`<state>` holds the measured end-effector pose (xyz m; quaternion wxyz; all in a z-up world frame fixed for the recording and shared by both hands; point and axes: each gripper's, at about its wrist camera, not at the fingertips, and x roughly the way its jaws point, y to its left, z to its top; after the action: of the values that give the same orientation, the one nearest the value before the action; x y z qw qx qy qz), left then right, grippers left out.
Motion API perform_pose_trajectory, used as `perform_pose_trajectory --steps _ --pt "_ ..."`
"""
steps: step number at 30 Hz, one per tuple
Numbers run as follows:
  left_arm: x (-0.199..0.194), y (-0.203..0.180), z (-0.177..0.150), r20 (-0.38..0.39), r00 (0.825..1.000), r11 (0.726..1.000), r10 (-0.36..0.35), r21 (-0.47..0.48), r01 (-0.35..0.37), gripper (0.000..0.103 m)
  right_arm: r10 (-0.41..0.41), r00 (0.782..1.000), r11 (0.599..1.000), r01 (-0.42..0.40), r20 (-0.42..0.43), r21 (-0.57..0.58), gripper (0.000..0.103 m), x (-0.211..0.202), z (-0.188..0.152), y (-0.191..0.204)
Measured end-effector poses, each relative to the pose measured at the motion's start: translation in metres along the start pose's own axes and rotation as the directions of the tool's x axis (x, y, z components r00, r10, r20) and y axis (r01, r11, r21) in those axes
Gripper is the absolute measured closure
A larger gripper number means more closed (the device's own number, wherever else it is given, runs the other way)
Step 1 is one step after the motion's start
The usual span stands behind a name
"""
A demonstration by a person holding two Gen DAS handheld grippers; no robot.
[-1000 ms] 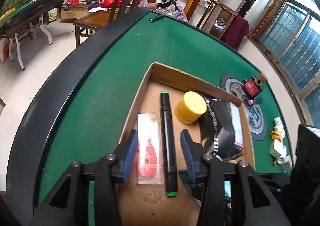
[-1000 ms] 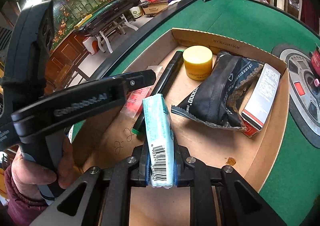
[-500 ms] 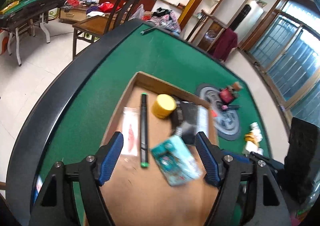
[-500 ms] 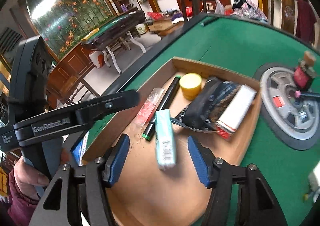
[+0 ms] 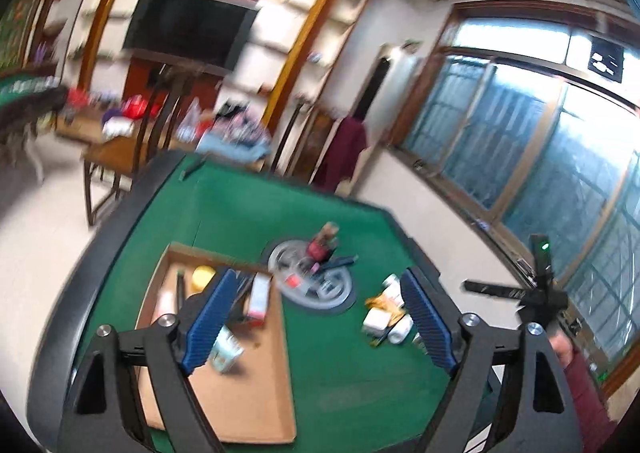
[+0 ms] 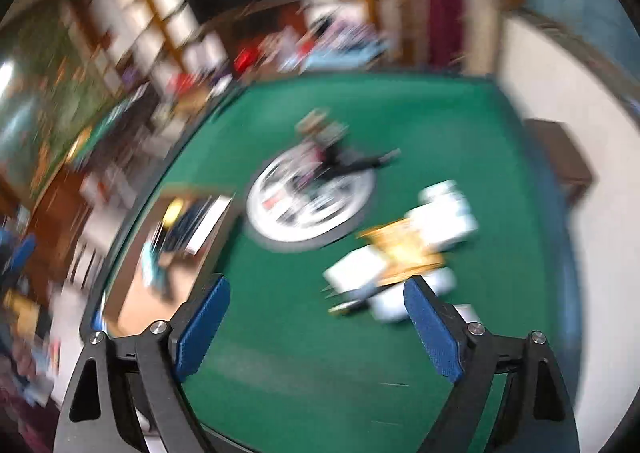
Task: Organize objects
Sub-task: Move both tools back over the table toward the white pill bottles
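A shallow cardboard box [image 5: 248, 393] lies on the green table and holds a teal packet [image 5: 226, 349], a yellow jar [image 5: 203, 277], a black marker and a white-red carton [image 5: 258, 299]. My left gripper [image 5: 316, 321] is open and empty, high above the table. My right gripper [image 6: 316, 327] is open and empty too, over bare green felt. The box shows blurred at the left of the right wrist view [image 6: 160, 253]. A pile of white and yellow packets [image 6: 404, 249] lies just ahead of the right gripper, and shows in the left wrist view [image 5: 386, 313].
A round grey disc [image 5: 312, 285] with a small red bottle [image 5: 320, 245] and a dark pen on it sits mid-table, also in the right wrist view [image 6: 308, 197]. The table has a raised black rim [image 5: 80, 293]. Chairs and shelves stand behind. Both views are motion-blurred.
The right gripper let go of the teal packet, which now lies in the box. Both grippers opened wide, rose and swung right toward the disc and the packet pile.
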<state>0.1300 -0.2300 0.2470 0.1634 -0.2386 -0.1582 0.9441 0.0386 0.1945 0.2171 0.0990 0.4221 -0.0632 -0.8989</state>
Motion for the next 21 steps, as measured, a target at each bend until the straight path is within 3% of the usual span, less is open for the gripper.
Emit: perform_pose_trajectory --steps 2,4,6,10,13,14,15,16,17,18,19,21 --pt "-0.006 -0.018 0.013 0.032 0.999 0.999 -0.009 0.046 0.007 0.018 -0.074 0.994 0.997 0.072 0.085 0.028 0.011 -0.045 0.011 -0.023" --pt "-0.008 -0.033 0.029 0.046 0.999 0.996 -0.016 0.085 0.012 0.017 -0.209 0.962 0.977 0.212 0.177 0.005 0.011 -0.094 0.028 -0.034" --pt "-0.009 -0.044 0.046 0.055 0.998 0.994 -0.023 0.106 0.017 0.017 -0.294 0.924 0.952 0.307 0.245 -0.014 0.011 -0.136 0.052 -0.033" --pt "-0.013 -0.067 0.091 0.103 0.994 0.985 0.025 0.169 -0.042 0.017 -0.44 0.794 0.861 0.505 0.42 -0.052 0.007 -0.23 0.107 -0.01" --pt "-0.01 -0.085 0.126 0.148 0.983 0.964 0.113 0.224 -0.145 0.012 -0.457 0.708 0.829 0.559 0.539 -0.031 0.0 -0.295 0.149 0.018" --pt "-0.004 -0.09 0.137 0.143 0.981 0.956 0.129 0.244 -0.162 0.009 -0.464 0.669 0.816 0.578 0.581 -0.014 0.0 -0.31 0.157 0.024" --pt "0.001 -0.093 0.141 0.14 0.981 0.953 0.134 0.253 -0.166 0.007 -0.465 0.61 0.798 0.603 0.642 0.005 0.0 -0.326 0.165 0.034" --pt "0.008 -0.097 0.142 0.137 0.981 0.951 0.139 0.259 -0.171 0.007 -0.437 0.569 0.795 0.606 0.697 0.004 0.0 -0.337 0.17 0.04" --pt "0.018 -0.098 0.139 0.126 0.982 0.95 0.14 0.264 -0.17 0.007 -0.393 0.559 0.813 0.583 0.73 -0.009 0.0 -0.34 0.172 0.043" --pt "0.029 -0.099 0.132 0.1 0.986 0.951 0.131 0.267 -0.153 0.006 -0.366 0.574 0.832 0.555 0.732 -0.019 0.0 -0.337 0.175 0.043" --pt "0.042 -0.099 0.124 0.07 0.991 0.956 0.113 0.264 -0.128 0.006 -0.357 0.609 0.851 0.525 0.709 -0.023 0.0 -0.328 0.178 0.038" --pt "0.073 -0.095 0.1 -0.013 0.998 0.969 0.054 0.241 -0.049 0.006 -0.344 0.726 0.894 0.447 0.596 -0.028 0.0 -0.287 0.179 0.02"
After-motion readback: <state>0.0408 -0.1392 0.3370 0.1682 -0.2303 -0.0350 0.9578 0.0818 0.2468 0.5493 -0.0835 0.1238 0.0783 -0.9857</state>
